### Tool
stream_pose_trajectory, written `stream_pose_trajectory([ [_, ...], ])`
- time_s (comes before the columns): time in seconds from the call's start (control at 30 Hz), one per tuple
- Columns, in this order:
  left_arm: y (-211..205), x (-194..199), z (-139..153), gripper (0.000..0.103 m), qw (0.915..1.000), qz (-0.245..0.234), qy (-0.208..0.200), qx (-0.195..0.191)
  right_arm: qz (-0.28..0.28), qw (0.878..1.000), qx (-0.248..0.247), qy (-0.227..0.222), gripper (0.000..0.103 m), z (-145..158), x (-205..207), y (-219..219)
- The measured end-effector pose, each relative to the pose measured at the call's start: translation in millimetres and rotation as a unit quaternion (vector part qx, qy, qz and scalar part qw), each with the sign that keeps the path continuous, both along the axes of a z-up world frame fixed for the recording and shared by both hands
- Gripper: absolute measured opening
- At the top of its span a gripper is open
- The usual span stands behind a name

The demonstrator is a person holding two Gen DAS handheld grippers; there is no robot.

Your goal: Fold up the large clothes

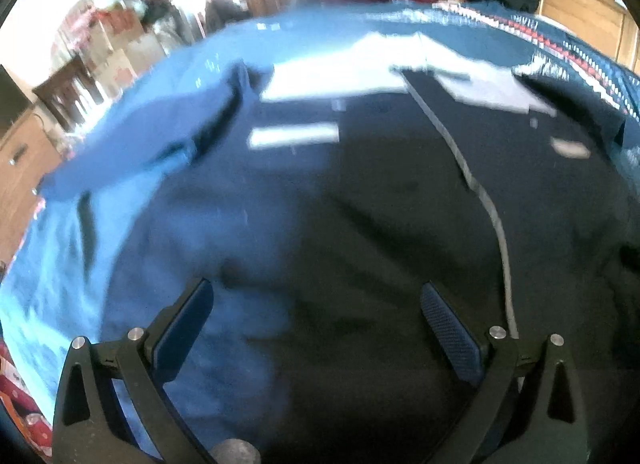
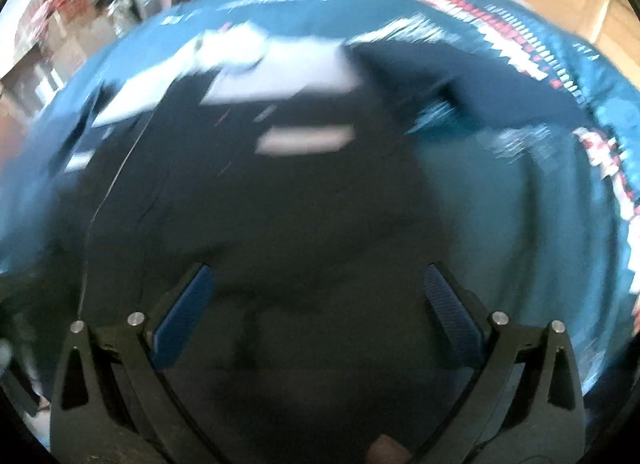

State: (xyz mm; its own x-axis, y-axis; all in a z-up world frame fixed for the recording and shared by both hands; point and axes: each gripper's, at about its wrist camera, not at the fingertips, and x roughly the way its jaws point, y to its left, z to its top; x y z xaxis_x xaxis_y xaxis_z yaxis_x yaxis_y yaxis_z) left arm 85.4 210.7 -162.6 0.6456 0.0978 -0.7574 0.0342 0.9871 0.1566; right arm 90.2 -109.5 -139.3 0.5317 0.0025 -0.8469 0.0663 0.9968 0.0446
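Both grippers, left gripper (image 1: 316,300) and right gripper (image 2: 318,284), hover with jaws spread over a dark garment (image 1: 380,204) on the blue bedspread (image 1: 100,168).

The dark garment (image 1: 380,204) is matt cloth, soft and creased, with a pale stitched edge running down it. The blue bedspread (image 1: 120,152) beneath is smoother cloth, brighter where light strikes, with a red and white woven band on the far right. The left gripper (image 1: 316,312) has matt black plastic arms, shiny metal pins and blue finely textured pads (image 1: 452,328); the right gripper (image 2: 318,296) looks alike. The wooden headboard (image 1: 580,12) at far right has a smooth, warm finish.
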Motion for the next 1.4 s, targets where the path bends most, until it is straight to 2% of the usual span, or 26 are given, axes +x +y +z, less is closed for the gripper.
stream_pose_trajectory([
  [0.13,-8.4,20.8,23.7,0.103,0.9995,-0.002,-0.028,-0.014,-0.042,0.999,-0.021,-0.007,0.103,18.3,35.7,-88.9],
  [0.27,-23.5,47.9,11.1,0.103,0.9999,-0.001,-0.011,-0.012,-0.142,0.990,0.019,0.000,0.103,9.2,67.7,-201.2],
  [0.37,-39.1,65.8,-10.6,0.103,0.9998,-0.008,0.017,-0.009,-0.195,0.979,0.026,0.045,0.103,-19.1,82.0,-259.9],
  [0.43,-45.7,76.7,-25.6,0.103,0.9993,0.001,0.037,-0.003,-0.213,0.971,0.042,0.098,0.103,-48.0,84.6,-285.5],
  [0.5,-46.3,82.9,-33.5,0.103,0.9988,0.011,0.047,-0.006,-0.192,0.975,0.042,0.100,0.103,-56.8,81.1,-284.5],
  [0.63,-40.5,85.5,-38.7,0.103,0.9982,0.016,0.049,-0.029,-0.146,0.985,-0.030,0.086,0.103,-63.6,77.8,-259.2],
  [0.7,-40.7,85.4,-39.4,0.103,0.9984,0.016,0.047,-0.028,-0.144,0.985,-0.030,0.091,0.103,-60.0,80.3,-256.5],
  [0.73,-41.2,85.1,-38.7,0.103,0.9984,0.016,0.046,-0.028,-0.145,0.985,-0.026,0.088,0.103,-53.4,80.6,-256.1],
  [0.83,-40.3,82.7,-36.7,0.103,0.9985,0.015,0.043,-0.029,-0.146,0.989,-0.012,0.013,0.103,-9.8,77.1,-260.2],
  [0.9,-40.6,83.8,-36.9,0.103,0.9986,0.015,0.044,-0.027,-0.155,0.987,0.042,-0.027,0.103,14.6,83.1,-282.6],
  [0.93,-40.9,84.0,-36.8,0.103,0.9986,0.015,0.045,-0.026,-0.166,0.981,0.094,-0.043,0.103,21.4,90.4,-307.1],
  [0.97,-41.2,84.1,-36.5,0.103,0.9986,0.016,0.045,-0.025,-0.183,0.972,0.139,-0.054,0.103,23.9,95.8,-329.5],
  [1.03,-42.3,83.7,-35.1,0.103,0.9988,0.016,0.042,-0.020,-0.221,0.953,0.199,-0.062,0.102,17.6,102.8,-363.1],
  [1.1,-43.3,83.0,-31.8,0.103,0.9991,0.016,0.038,-0.014,-0.249,0.937,0.241,-0.053,0.086,4.0,102.3,-397.5],
  [1.13,-43.5,82.1,-29.7,0.103,0.9992,0.016,0.034,-0.012,-0.258,0.925,0.274,-0.039,0.072,-7.9,107.9,-412.0],
  [1.17,-43.2,81.6,-26.3,0.103,0.9994,0.016,0.029,-0.012,-0.264,0.917,0.298,-0.028,0.065,-16.8,112.5,-422.0],
  [1.2,-42.4,82.0,-23.9,0.103,0.9994,0.016,0.026,-0.015,-0.268,0.912,0.311,-0.024,0.063,-23.5,112.7,-426.5],
  [1.33,-36.4,85.5,-10.9,0.103,0.9990,0.027,0.010,-0.035,-0.261,0.908,0.328,-0.006,0.063,-37.9,121.8,-425.6],
  [1.4,-34.3,89.4,-2.8,0.103,0.9983,0.030,0.002,-0.049,-0.259,0.911,0.321,-0.003,0.063,-40.7,126.5,-423.4],
])
